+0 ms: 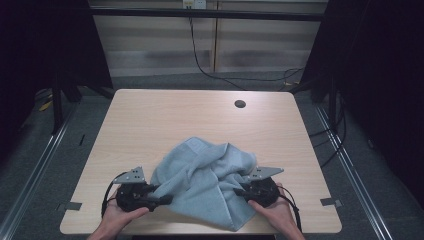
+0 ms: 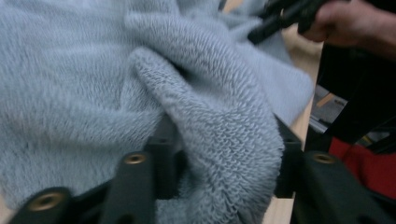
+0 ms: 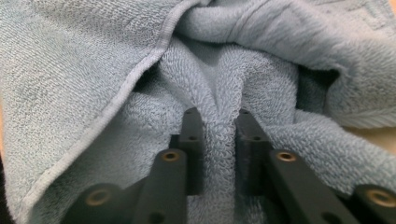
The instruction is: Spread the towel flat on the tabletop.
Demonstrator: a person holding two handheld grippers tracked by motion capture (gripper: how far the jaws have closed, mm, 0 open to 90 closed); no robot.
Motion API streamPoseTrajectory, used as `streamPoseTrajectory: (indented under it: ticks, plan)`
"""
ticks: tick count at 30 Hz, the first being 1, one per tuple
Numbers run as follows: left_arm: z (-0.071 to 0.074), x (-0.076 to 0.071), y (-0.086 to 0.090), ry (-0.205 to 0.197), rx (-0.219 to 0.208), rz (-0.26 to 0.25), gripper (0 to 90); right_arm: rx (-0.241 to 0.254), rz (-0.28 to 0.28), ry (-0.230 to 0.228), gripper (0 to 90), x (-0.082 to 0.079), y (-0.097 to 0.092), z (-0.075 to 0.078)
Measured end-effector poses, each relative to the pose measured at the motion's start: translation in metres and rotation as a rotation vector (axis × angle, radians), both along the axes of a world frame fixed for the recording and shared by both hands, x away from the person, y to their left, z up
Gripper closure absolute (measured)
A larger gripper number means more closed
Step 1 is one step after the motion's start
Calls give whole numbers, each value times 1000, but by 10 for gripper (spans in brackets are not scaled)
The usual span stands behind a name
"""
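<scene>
A light blue towel (image 1: 205, 180) lies crumpled on the near half of the wooden table (image 1: 200, 115). A hand holds each gripper at one side of it. My left gripper (image 1: 162, 196) points right into the towel's left edge. In the left gripper view its jaws (image 2: 224, 154) stand wide apart, with a thick fluffy fold of towel (image 2: 224, 116) lying loosely between them. My right gripper (image 1: 239, 190) points left into the towel's right side. In the right gripper view its pads (image 3: 219, 121) pinch a narrow ridge of towel (image 3: 219, 84).
A round cable hole (image 1: 240, 104) sits near the table's far edge. Dark frame posts stand at both far corners, and a cable hangs down the back wall. The other hand and its gripper (image 2: 280, 16) show at the top right of the left gripper view.
</scene>
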State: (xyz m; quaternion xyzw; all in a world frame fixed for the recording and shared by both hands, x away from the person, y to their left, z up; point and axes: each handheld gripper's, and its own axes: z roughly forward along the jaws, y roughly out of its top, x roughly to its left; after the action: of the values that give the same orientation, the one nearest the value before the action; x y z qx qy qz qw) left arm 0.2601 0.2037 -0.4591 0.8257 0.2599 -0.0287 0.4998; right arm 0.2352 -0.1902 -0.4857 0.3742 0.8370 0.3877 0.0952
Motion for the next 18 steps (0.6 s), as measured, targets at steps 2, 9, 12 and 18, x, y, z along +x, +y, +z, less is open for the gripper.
streamPoseTrajectory:
  ticks: [2, 9, 12, 18]
  plan:
    - [10, 8, -1, -26, -32, 7, 452, 7, -9, -10, 642, -2, -4, 3]
    - [14, 48, -11, -27, -82, 73, 526, 122, -64, -40, 446, -2, -18, 21]
    - [-5, 61, -22, -16, 9, 107, 546, 92, -60, -15, 403, 9, -12, 14]
    - [-36, 55, -27, 27, 134, 64, 505, 31, -72, -6, 344, 33, -3, -2]
